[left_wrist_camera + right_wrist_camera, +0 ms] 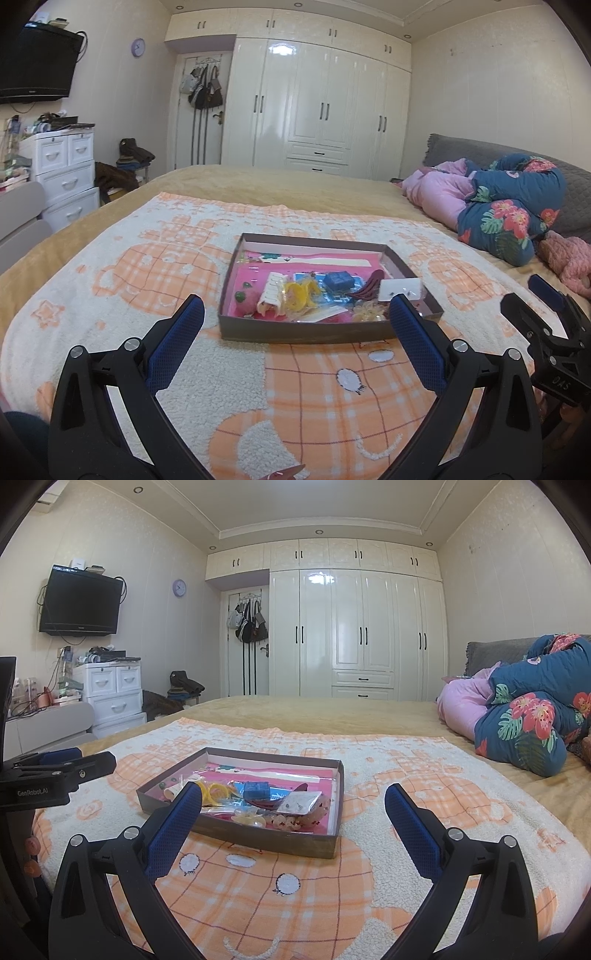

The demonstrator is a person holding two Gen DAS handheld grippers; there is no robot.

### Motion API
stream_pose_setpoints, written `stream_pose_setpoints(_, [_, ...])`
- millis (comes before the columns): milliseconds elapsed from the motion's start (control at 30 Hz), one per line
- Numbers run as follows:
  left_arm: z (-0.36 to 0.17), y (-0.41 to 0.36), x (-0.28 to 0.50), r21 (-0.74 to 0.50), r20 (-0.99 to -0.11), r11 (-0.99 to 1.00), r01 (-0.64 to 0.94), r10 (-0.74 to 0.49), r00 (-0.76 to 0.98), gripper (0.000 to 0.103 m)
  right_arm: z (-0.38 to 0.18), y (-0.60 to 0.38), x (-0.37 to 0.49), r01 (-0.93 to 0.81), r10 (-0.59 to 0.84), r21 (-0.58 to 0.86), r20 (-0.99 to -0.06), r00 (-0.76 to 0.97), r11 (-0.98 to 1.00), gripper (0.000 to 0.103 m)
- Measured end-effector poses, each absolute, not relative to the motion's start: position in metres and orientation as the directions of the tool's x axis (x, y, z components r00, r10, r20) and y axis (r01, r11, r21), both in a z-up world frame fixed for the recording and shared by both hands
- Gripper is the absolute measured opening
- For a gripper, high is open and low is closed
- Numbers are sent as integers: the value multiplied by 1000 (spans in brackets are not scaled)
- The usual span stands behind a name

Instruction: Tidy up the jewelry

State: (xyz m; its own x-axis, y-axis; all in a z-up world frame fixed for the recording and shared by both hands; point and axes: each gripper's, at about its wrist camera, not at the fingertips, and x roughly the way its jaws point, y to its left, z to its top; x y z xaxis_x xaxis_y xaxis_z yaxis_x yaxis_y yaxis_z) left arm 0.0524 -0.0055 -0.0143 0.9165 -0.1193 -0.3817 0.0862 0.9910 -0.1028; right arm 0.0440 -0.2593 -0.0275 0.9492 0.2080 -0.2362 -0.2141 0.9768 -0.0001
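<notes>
A shallow brown box [325,334] with a pink lining lies on the orange and white blanket [303,387]; it also shows in the right wrist view [258,840]. It holds a white hair claw [271,297], yellow pieces [301,293], a small blue box [338,279], a dark red clip [369,286], a white earring card [400,290] and amber beads [367,313]. My left gripper [297,308] is open and empty just before the box's near wall. My right gripper [293,794] is open and empty, a little nearer than the box.
The blanket lies on a bed with a tan cover [314,710]. Folded floral and pink quilts [532,720] lie at the right. A white drawer unit [110,694] and wall TV [81,602] stand left; wardrobes [354,635] behind.
</notes>
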Motion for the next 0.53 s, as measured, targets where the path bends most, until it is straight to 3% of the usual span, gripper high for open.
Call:
stream_pose_setpoints(233, [-17, 14, 69, -140, -422, 990, 9, -68, 904, 92, -29, -286, 79, -103, 118, 65, -306, 945, 993, 97])
stream_pose_setpoints(367, [-22, 57, 114, -97, -526, 980, -174, 98, 845, 92, -37, -330, 155, 109, -89, 13, -486, 869, 994, 97])
stream_pose_setpoints(467, [-33, 116, 169, -50, -629, 937, -345, 239, 740, 92, -63, -393, 234, 309, -287, -80, -635, 717, 948, 97])
stream_pose_setpoints(533, [-41, 154, 198, -29, -650, 905, -424, 305, 696, 92, -82, -427, 272, 387, -361, -129, -693, 624, 913, 97])
